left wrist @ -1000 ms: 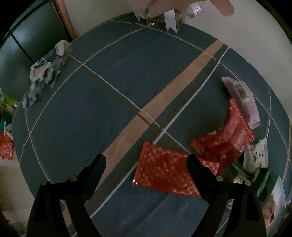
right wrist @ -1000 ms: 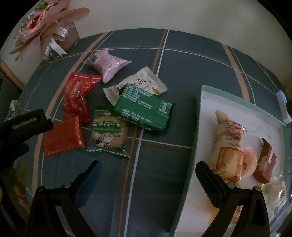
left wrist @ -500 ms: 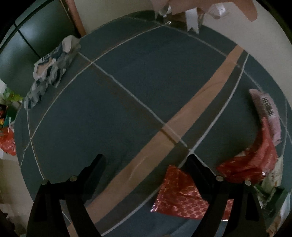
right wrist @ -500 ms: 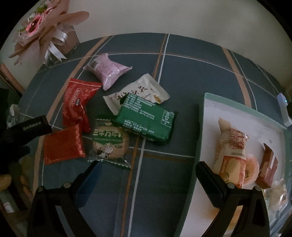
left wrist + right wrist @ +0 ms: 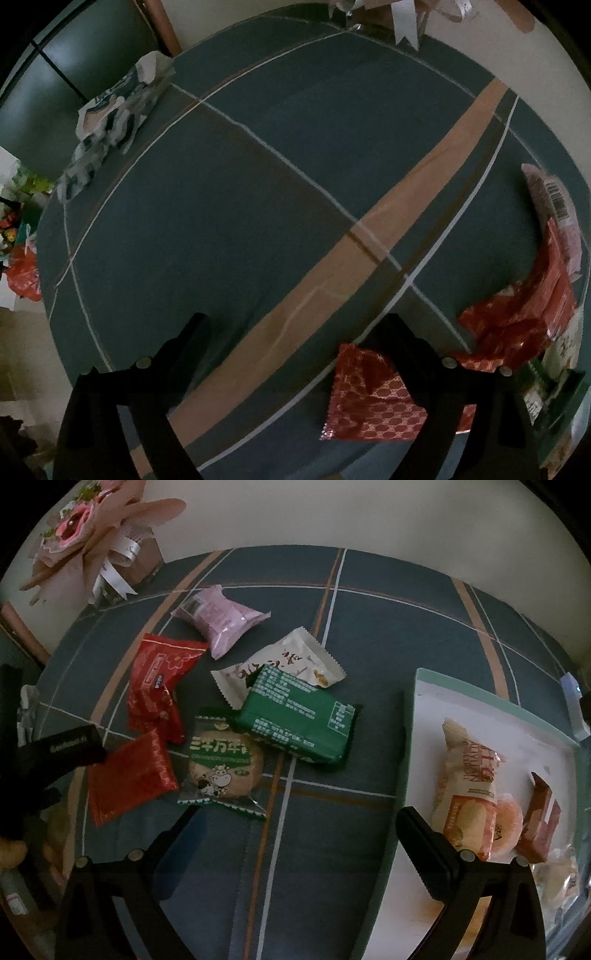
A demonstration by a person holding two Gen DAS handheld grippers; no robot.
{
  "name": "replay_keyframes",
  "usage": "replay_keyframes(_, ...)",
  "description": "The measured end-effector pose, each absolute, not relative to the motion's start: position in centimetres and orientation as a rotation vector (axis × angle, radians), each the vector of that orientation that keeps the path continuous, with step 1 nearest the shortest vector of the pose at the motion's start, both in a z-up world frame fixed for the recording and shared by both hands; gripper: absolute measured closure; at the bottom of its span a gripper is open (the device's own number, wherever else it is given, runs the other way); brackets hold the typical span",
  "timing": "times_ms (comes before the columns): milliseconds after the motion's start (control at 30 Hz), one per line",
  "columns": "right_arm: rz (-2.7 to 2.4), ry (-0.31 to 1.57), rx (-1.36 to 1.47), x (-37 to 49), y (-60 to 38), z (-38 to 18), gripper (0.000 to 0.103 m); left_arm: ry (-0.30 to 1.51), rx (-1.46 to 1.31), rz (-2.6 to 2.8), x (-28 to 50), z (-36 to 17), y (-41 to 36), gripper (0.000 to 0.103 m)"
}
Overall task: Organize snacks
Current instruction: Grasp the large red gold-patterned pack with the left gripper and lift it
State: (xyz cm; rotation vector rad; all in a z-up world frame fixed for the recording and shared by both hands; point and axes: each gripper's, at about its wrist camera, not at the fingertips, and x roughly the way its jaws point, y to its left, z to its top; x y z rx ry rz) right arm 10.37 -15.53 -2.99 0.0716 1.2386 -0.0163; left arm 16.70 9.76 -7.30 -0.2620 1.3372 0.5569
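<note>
Loose snacks lie on the blue plaid tablecloth: a flat red packet (image 5: 129, 777), a crumpled red packet (image 5: 157, 686), a pink packet (image 5: 218, 618), a white packet (image 5: 291, 662), a green box-shaped pack (image 5: 299, 718) and a round green-labelled biscuit (image 5: 223, 766). A white tray (image 5: 517, 716) at the right holds an orange-white packet (image 5: 467, 786) and a brown one (image 5: 541, 821). My right gripper (image 5: 295, 830) is open and empty, above the cloth between biscuit and tray. My left gripper (image 5: 295, 332) is open and empty; the flat red packet (image 5: 373, 398) lies by its right finger.
A pink flower bouquet (image 5: 96, 542) stands at the table's far left corner. A crumpled patterned wrapper (image 5: 114, 122) lies near the far edge in the left wrist view. The left gripper's body (image 5: 44, 757) shows at the left of the right wrist view. A wall runs behind the table.
The left gripper has swung left and back, so the red packets slid toward the right edge of its view. The right gripper has pulled back a little; the snacks have not moved.
</note>
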Motion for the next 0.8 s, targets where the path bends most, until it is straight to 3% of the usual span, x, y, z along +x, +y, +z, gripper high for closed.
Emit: replay_keyframes(800,-0.018,1.220,0.107,9.1,-17.2,-1.5,0.000,1.413,-0.232,0.448,13.5,-6.0,7.5,0.009)
